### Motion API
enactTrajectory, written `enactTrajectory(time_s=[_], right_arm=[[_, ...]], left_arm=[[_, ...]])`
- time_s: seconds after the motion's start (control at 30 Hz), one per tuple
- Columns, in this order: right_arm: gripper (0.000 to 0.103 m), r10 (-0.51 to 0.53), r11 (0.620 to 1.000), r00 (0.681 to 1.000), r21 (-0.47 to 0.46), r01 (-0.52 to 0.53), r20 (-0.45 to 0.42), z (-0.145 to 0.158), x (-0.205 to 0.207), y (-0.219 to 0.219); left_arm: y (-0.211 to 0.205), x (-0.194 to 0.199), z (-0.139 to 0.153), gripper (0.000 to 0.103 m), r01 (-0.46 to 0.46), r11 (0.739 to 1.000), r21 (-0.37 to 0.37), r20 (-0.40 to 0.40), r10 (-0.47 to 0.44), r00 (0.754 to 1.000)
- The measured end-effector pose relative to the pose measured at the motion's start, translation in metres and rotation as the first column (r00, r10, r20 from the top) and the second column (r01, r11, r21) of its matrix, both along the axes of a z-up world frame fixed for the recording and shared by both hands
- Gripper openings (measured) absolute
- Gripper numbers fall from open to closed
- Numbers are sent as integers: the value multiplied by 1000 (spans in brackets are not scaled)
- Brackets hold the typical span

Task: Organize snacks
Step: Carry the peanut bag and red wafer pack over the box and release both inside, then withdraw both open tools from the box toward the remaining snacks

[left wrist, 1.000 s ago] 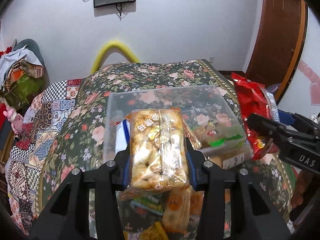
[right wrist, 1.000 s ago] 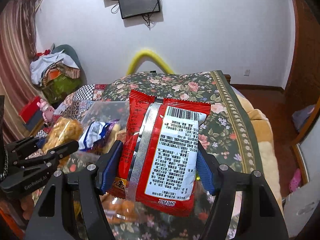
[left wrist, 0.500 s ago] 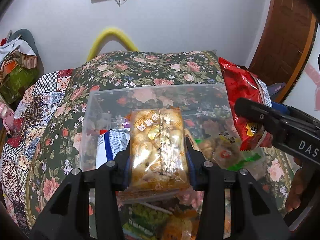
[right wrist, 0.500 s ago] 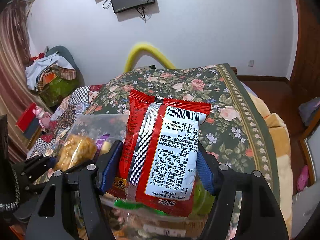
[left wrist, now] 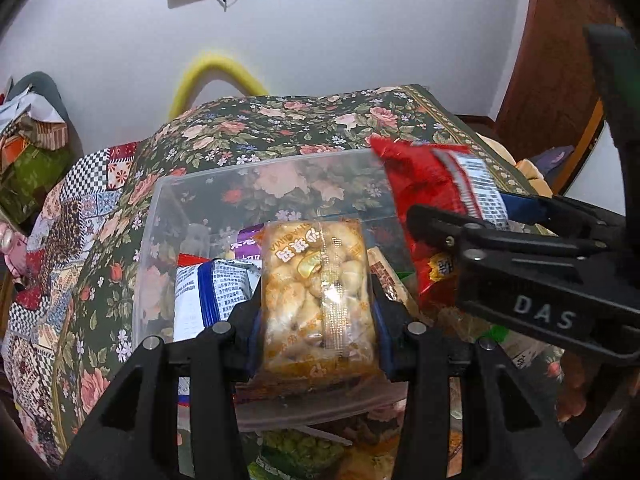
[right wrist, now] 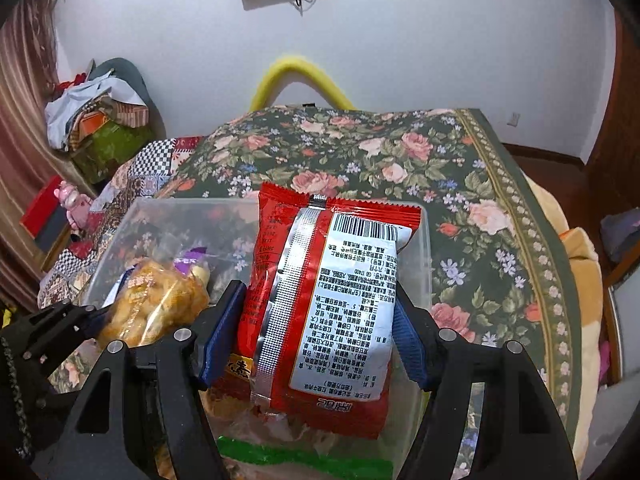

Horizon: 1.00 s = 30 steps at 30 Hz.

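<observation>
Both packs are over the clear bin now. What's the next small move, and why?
Probably lower both a little further, then open. The left hand-held gripper is shut on the golden snack pack and the right hand-held gripper on the red packet, both above the clear bin, which already holds other snacks. Releasing lower should keep them inside its walls.

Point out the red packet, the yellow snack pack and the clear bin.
red packet (right wrist: 344,304), right wrist view, on its white label.
yellow snack pack (left wrist: 318,296), left wrist view, on its middle.
clear bin (left wrist: 264,162), left wrist view, on its far rim.
</observation>
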State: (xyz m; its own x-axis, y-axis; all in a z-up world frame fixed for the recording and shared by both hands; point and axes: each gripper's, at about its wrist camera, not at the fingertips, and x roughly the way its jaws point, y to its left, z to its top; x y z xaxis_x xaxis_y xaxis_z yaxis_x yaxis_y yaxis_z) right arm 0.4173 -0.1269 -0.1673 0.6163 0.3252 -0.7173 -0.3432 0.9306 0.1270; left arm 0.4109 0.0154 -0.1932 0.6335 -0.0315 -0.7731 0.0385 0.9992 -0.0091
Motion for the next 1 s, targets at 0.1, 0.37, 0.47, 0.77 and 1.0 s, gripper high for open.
enactTrajectory(time_s=[0.1, 0.37, 0.47, 0.77, 1.0], right_arm=[[65, 15, 1000, 1000, -17, -15, -22, -4, 3, 4], [67, 16, 999, 1000, -28, -16, -20, 3, -6, 2], [69, 6, 1000, 1000, -22, -7, -7, 11, -12, -2], [70, -5, 1000, 998, 16, 4, 55, 43, -47, -19], [74, 11, 1000, 994, 14, -13, 110, 51, -89, -25]], left_arm=[[-3, -1, 0, 45, 13, 1000, 23, 0, -13, 1000], [-1, -8, 9, 49, 21, 1000, 15, -7, -21, 1000], [-1, -15, 19, 57, 10, 999, 36, 18, -11, 1000], [17, -50, 58, 66, -18, 1000, 4, 77, 17, 997], [38, -88, 73, 70, -36, 999, -27, 102, 39, 994]])
